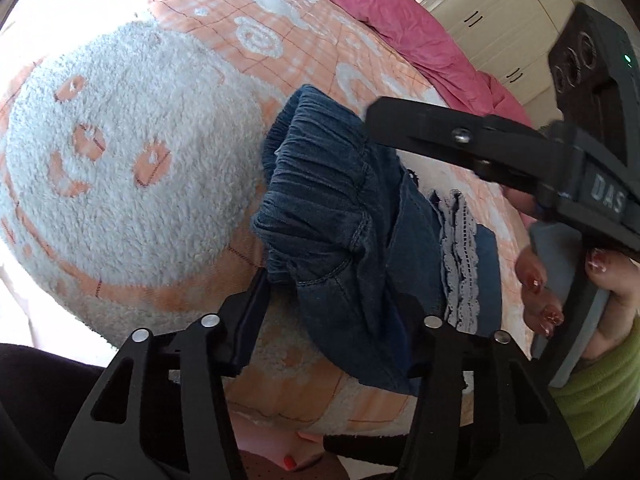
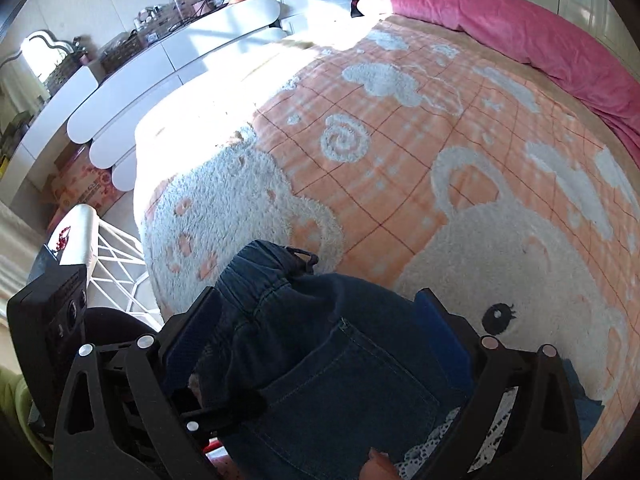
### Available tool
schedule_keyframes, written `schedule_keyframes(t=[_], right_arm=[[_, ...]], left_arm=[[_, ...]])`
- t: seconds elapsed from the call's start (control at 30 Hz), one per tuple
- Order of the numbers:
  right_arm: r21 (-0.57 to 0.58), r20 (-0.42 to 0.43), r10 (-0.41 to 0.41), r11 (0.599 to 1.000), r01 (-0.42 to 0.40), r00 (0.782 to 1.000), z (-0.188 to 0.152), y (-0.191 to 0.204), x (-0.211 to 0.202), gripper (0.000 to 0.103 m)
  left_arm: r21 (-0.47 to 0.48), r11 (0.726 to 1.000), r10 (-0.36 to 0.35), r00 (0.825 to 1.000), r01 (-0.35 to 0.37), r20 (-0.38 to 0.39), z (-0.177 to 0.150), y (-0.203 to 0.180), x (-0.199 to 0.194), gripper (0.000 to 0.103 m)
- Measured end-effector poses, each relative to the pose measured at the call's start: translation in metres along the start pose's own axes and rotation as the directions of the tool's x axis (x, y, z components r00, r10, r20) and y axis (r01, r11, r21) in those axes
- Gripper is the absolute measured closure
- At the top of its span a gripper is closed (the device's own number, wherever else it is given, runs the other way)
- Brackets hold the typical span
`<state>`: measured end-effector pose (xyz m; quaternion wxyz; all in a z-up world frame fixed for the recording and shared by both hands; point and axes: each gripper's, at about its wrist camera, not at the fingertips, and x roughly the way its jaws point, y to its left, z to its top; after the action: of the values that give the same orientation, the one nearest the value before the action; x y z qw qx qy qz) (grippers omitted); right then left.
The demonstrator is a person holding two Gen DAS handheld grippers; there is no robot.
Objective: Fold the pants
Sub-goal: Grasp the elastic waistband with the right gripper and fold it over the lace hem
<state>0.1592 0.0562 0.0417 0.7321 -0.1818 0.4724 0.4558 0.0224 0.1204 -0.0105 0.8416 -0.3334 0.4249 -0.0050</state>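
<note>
The dark blue denim pants (image 1: 340,216) with an elastic waistband and grey lace trim (image 1: 460,256) lie bunched on the orange and white fleece blanket (image 1: 120,168) of the bed. My left gripper (image 1: 336,312) is open, its fingers either side of the denim near the bed's front edge. My right gripper (image 1: 384,120) reaches in from the right over the waistband. In the right wrist view the pants (image 2: 320,340) fill the space between the right gripper's (image 2: 316,320) wide-apart fingers, back pocket up.
A pink duvet (image 2: 520,36) lies along the far side of the bed. White dresser and drawers (image 2: 168,60) stand at the left with clutter on top. A white wire rack (image 2: 116,248) stands by the bed's corner. Wardrobe doors (image 1: 500,20) are behind.
</note>
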Motion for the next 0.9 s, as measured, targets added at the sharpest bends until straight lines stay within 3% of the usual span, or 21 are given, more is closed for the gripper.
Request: schedule_keyframes(t=[0.27, 0.3, 0.33, 0.43, 0.47, 0.63, 0.77, 0.9], right_arm=[[0.005, -0.064, 0.06, 0.998, -0.06, 0.996, 0.016, 0.002, 0.037, 0.008], [0.021, -0.067, 0.091, 0.996, -0.09, 0.994, 0.017, 0.0, 0.042, 0.016], [0.032, -0.076, 0.11, 0.994, -0.108, 0.991, 0.017, -0.002, 0.046, 0.033], [0.048, -0.098, 0.131, 0.991, -0.127, 0.987, 0.012, -0.004, 0.055, 0.059], [0.042, -0.092, 0.122, 0.992, -0.118, 0.988, 0.009, -0.004, 0.055, 0.061], [0.067, 0.015, 0.131, 0.989, -0.131, 0.991, 0.001, -0.011, 0.028, 0.076], [0.082, 0.117, 0.16, 0.982, -0.17, 0.98, -0.008, -0.02, -0.006, 0.078], [0.085, 0.191, 0.171, 0.978, -0.19, 0.967, -0.021, -0.03, -0.038, 0.079]], left_arm=[[0.007, 1.0, -0.022, 1.0, 0.022, 0.0, 0.0, -0.004, 0.001, 0.065], [0.004, 1.0, -0.024, 1.0, 0.024, -0.001, 0.0, -0.004, 0.001, 0.065], [0.002, 1.0, -0.026, 1.0, 0.026, 0.001, 0.0, -0.004, 0.0, 0.065], [-0.002, 1.0, -0.028, 1.0, 0.028, 0.002, 0.0, -0.004, 0.0, 0.065], [0.0, 1.0, -0.026, 1.0, 0.026, 0.004, 0.0, -0.004, 0.0, 0.065], [0.01, 1.0, -0.017, 1.0, 0.017, 0.018, -0.001, -0.007, -0.001, 0.06], [0.018, 0.999, -0.04, 0.999, 0.039, 0.035, 0.0, -0.013, -0.001, 0.051], [0.058, 0.995, -0.083, 0.995, 0.079, 0.058, -0.002, -0.03, -0.002, 0.05]])
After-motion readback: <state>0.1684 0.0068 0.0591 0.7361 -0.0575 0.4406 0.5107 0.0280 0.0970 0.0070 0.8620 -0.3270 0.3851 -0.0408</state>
